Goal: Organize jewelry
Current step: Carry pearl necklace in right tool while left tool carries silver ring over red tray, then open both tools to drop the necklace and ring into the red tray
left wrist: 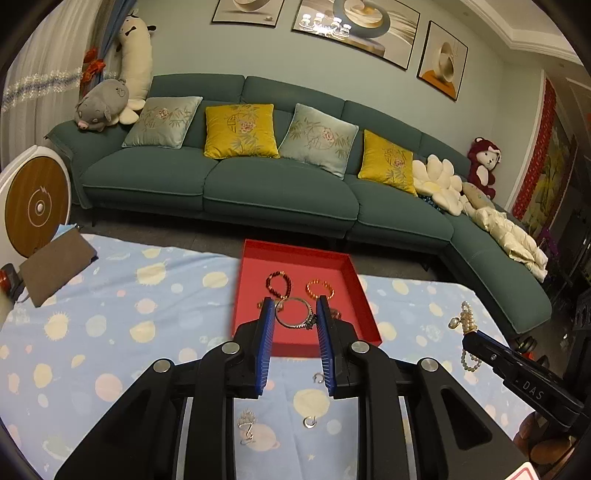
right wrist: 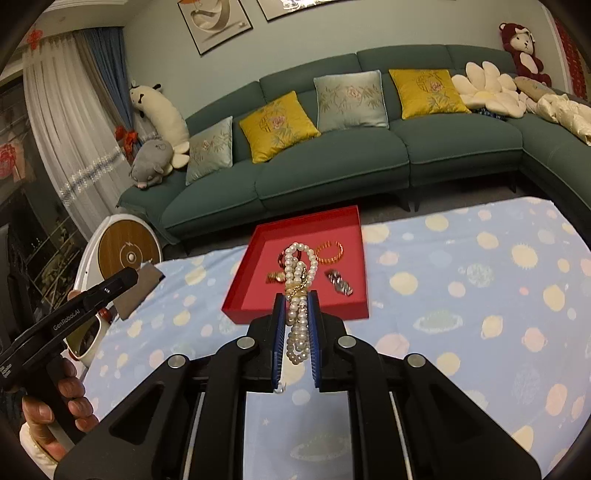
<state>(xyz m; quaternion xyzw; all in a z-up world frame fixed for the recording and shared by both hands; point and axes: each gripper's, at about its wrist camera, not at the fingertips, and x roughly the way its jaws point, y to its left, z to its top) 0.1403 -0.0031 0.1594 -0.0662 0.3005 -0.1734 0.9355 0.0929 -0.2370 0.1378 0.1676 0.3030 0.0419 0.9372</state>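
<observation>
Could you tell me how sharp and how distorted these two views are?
Left wrist view: strong fisheye bending of the teal sofa, dark vignette at the corners, glare on the framed picture. Right wrist view: same bending; white pearl necklace sharp, red tray slightly soft.

Left gripper jaws apparently clamped, right gripper clamped
</observation>
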